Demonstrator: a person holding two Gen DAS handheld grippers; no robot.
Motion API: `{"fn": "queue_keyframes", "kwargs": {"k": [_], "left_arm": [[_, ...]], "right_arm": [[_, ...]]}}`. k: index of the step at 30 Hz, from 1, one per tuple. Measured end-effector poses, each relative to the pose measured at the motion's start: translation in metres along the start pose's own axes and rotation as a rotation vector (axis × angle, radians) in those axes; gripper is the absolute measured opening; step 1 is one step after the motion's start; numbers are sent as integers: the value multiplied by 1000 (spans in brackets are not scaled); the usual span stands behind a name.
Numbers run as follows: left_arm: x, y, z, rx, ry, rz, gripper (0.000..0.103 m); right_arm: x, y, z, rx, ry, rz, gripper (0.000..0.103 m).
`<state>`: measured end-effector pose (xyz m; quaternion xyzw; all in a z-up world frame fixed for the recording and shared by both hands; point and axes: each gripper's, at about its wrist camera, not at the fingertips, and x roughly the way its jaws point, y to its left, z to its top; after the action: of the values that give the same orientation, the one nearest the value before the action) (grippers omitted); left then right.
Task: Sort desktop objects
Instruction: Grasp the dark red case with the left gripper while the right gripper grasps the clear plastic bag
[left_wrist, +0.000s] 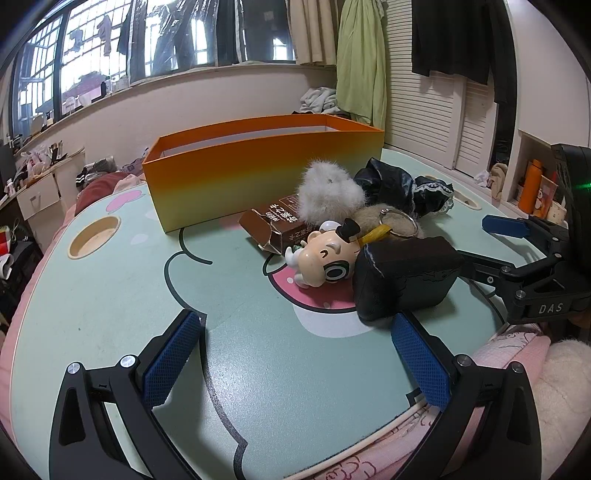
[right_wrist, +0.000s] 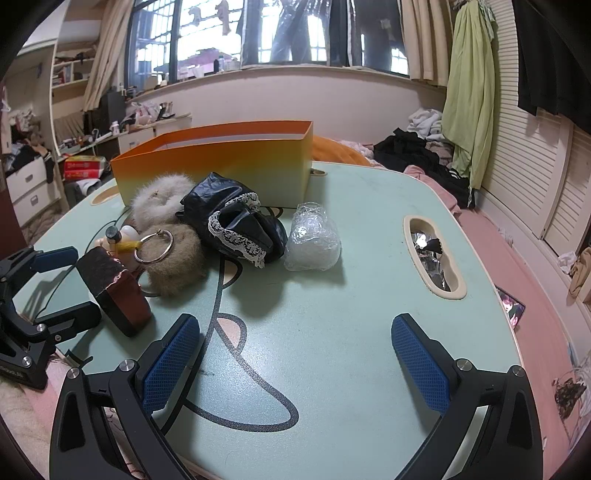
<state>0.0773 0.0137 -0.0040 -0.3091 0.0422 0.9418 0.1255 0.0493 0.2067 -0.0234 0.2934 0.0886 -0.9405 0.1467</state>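
Nearest in each wrist view, a gripper hangs over the mint-green tabletop (right_wrist: 369, 295) with its blue pads spread wide and nothing between them: the left gripper (left_wrist: 295, 362) over the cartoon print, the right gripper (right_wrist: 295, 358) over bare surface.

Just beyond the left gripper's right-hand pad lies one dark rectangular case (left_wrist: 404, 277), its long axis running across the left view; in the right view it points roughly toward the camera, its worn corner raised. Touching its far side is one cartoon figurine keychain (left_wrist: 325, 254), lying on its side with its head toward the case, its yellow strap leading to one metal ring (left_wrist: 399, 221). The ring rests on one beige fur pompom (right_wrist: 173, 258).

Behind the figurine lies one brown carton (left_wrist: 273, 225), flat, long axis slanting from near-left to far-right, open flap end nearer the camera. One white fur pompom (left_wrist: 330, 192) sits on its far end. Beside the pompoms lies one crumpled black glossy garment with white lace trim (right_wrist: 236, 221). Just to its right in the right view sits one clear plastic-wrapped bundle (right_wrist: 314, 240), upright, apart from the box.

Farthest stands one orange open-topped box (left_wrist: 258, 170), long axis across both views, near the tabletop's far edge, the cluster lying before its front wall.

Two recessed slots (right_wrist: 436, 258) show in the tabletop.
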Motion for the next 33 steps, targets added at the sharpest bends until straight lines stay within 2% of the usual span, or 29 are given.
{"fn": "queue_keyframes", "kwargs": {"k": [3,8,10,12,14,20,21,22,23,27,30,33], "left_arm": [[-5,-3,1,22,-13,-17,101],[-29,-11,10,66,-109,-88,98],[-32,-18,19,95,-110,-119,88],[-31,-24,28,106,-89,-161,86],[-22,-30,36,123,-31,-188,86],[1,-44,37,156,82,-186,85],[4,-46,36,163,96,-179,81],[10,-46,35,166,115,-169,70],[17,-46,34,160,146,-162,63],[20,-43,34,132,120,-176,62],[8,-39,28,130,67,-175,62],[-1,-34,21,115,32,-158,62]], "right_arm": [[0,0,0,0,0,0,103],[1,1,-1,0,0,1,103],[-1,0,-1,0,0,0,103],[-1,0,-1,0,0,0,103],[0,0,-2,0,0,1,103],[-2,-1,-2,0,0,1,103],[-2,-1,-2,1,0,1,103],[-1,-1,-2,0,0,1,103],[-2,-1,-2,0,0,1,103],[-2,-1,-3,1,1,2,103],[-2,-2,-1,7,-2,24,103],[-10,-9,11,78,-34,125,103]]}}
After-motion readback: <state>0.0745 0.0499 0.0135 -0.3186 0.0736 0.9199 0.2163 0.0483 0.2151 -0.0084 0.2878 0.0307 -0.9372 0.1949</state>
